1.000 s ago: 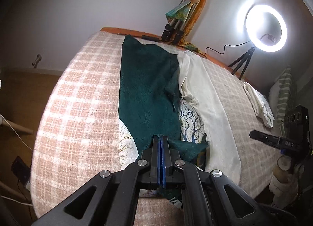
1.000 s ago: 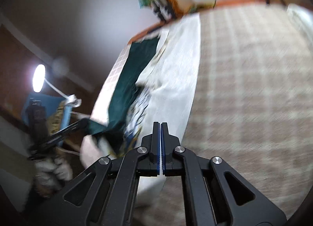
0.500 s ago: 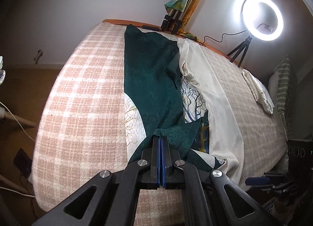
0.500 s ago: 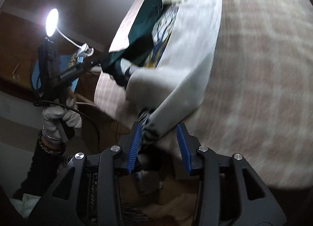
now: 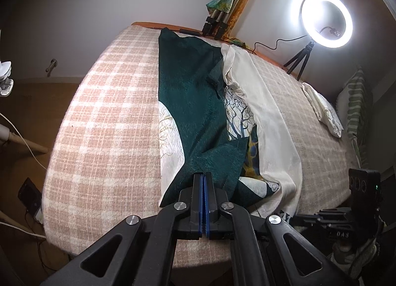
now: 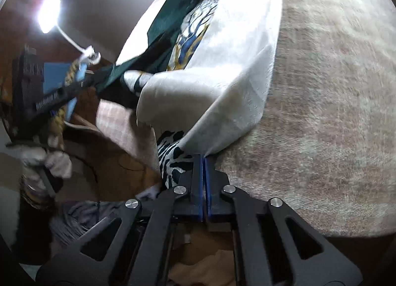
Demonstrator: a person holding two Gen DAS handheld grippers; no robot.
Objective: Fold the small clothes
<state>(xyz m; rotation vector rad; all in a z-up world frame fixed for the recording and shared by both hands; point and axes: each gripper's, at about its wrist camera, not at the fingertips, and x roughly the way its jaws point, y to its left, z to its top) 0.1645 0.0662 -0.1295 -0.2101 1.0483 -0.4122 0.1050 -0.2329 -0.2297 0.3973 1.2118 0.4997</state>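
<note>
At the near edge of the bed, the left gripper [image 5: 203,182] is seen with its jaws pressed fully together on a corner of the dark green cloth [image 5: 195,102], which is drawn taut from the pinch. The right gripper [image 6: 203,162] is likewise closed tight, and a corner of the cream cloth [image 6: 237,63] is caught between its blue pads; a black-and-white patterned edge is bunched just beside the left pad. In the right wrist view, the left gripper is seen held in a gloved hand [image 6: 42,159] off the bed's edge, with the green cloth stretched from it.

Both corners are held at the near side of the checked bedspread [image 5: 106,117]. Between the green and cream layers, a printed fabric [image 5: 238,115] with blue and yellow branch patterns is exposed. The layered garment is laid lengthwise across the bed, reaching almost to the far edge.

Farther right on the bedspread, well apart from the garment, a small folded white cloth [image 5: 321,107] is laid near a striped pillow [image 5: 356,102]. Beyond the bed, a lit ring light [image 5: 326,19] on a small tripod is stood by the wall, and a folded tripod [image 5: 222,16] draped with colourful fabric is leaned in the corner.
</note>
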